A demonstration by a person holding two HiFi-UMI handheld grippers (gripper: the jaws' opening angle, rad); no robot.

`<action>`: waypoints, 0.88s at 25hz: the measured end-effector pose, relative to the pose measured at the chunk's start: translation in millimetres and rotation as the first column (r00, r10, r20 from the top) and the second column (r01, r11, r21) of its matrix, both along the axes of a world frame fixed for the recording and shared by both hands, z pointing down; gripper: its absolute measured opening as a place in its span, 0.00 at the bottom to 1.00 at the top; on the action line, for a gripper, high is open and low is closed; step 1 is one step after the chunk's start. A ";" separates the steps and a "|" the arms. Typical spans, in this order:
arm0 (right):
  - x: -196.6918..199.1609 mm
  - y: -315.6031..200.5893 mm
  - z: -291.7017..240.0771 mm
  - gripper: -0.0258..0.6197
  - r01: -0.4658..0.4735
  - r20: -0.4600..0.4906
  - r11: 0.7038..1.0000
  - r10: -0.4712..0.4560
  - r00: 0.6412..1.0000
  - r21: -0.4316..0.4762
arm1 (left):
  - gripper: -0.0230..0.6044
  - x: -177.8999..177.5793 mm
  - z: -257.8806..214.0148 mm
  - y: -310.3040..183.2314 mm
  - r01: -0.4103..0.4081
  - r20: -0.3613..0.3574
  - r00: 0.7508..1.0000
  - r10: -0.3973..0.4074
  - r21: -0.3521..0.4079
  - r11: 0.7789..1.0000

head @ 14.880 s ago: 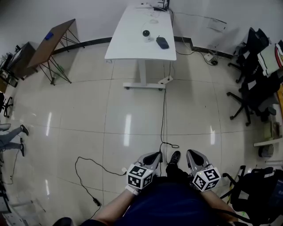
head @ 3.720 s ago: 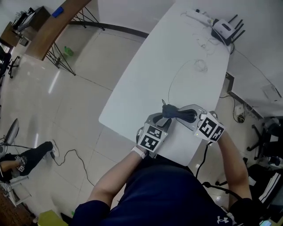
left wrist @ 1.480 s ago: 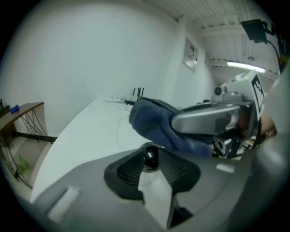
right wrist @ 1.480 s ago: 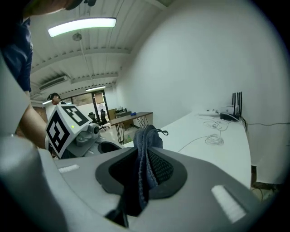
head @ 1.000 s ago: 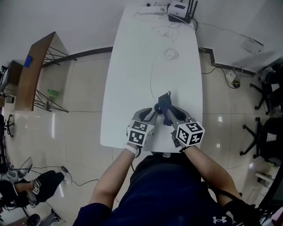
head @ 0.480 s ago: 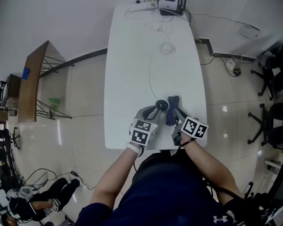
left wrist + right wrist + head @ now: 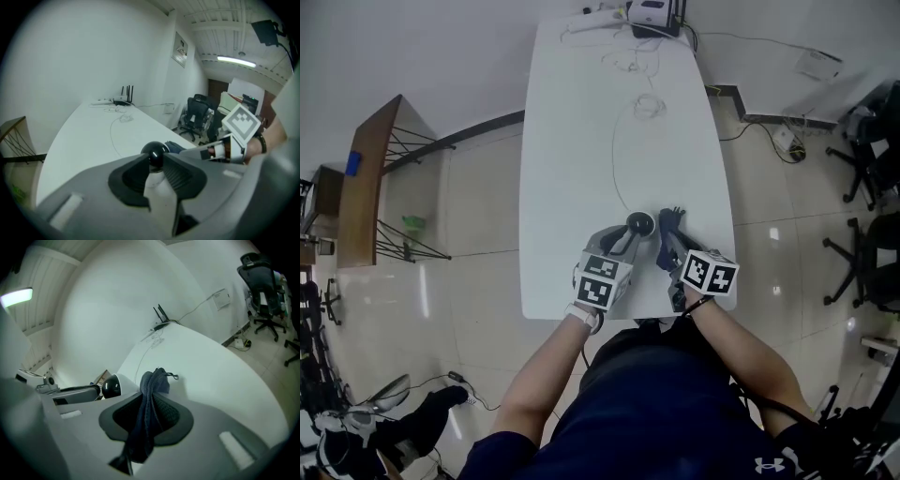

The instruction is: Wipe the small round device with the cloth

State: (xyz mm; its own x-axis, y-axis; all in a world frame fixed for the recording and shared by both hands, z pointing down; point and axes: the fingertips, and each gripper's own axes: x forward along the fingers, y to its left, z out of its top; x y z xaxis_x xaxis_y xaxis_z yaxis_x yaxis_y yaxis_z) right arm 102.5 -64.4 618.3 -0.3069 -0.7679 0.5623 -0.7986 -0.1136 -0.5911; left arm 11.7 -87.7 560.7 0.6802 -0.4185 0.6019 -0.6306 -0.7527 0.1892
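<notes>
We see the small round device standing on the white table close to its near edge, with a long bare stretch of tabletop beyond it and a thin cable trailing across. The left gripper has the device between its 2 fingers. The pads touch its black ball top and white body, and they are opening. The right gripper has its fingers pinched on the dark blue cloth, just right of the device. A router and a power strip sit at the far end. Pale floor tiles surround the table, and office chairs stand to the right.
</notes>
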 end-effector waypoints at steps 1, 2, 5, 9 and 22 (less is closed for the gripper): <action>2.1 -2.9 -13.6 0.14 0.016 -0.031 0.999 -0.015 0.999 0.030 | 0.18 1.3 -6.0 -0.8 0.008 -0.022 1.000 -0.008 -0.004 1.000; 2.5 -6.4 -28.7 0.14 0.040 -0.068 0.997 -0.036 0.997 0.065 | 0.18 2.4 -10.7 -2.0 0.016 -0.043 0.999 -0.017 -0.007 1.000; -9.3 -16.4 -74.6 0.14 0.188 -0.247 0.965 -0.140 0.959 0.183 | 0.18 1.5 -11.9 -12.1 0.057 -0.073 0.996 -0.057 0.008 0.998; -51.5 -12.2 -97.2 0.14 0.485 -0.553 0.849 -0.307 0.775 0.210 | 0.18 1.8 -7.6 -20.3 0.091 -0.083 0.993 -0.089 0.015 0.996; -68.3 16.9 -30.9 0.14 0.616 -0.707 0.786 -0.465 0.533 -0.052 | 0.16 -1.8 -0.9 -15.2 0.064 -0.041 0.997 -0.062 0.049 0.997</action>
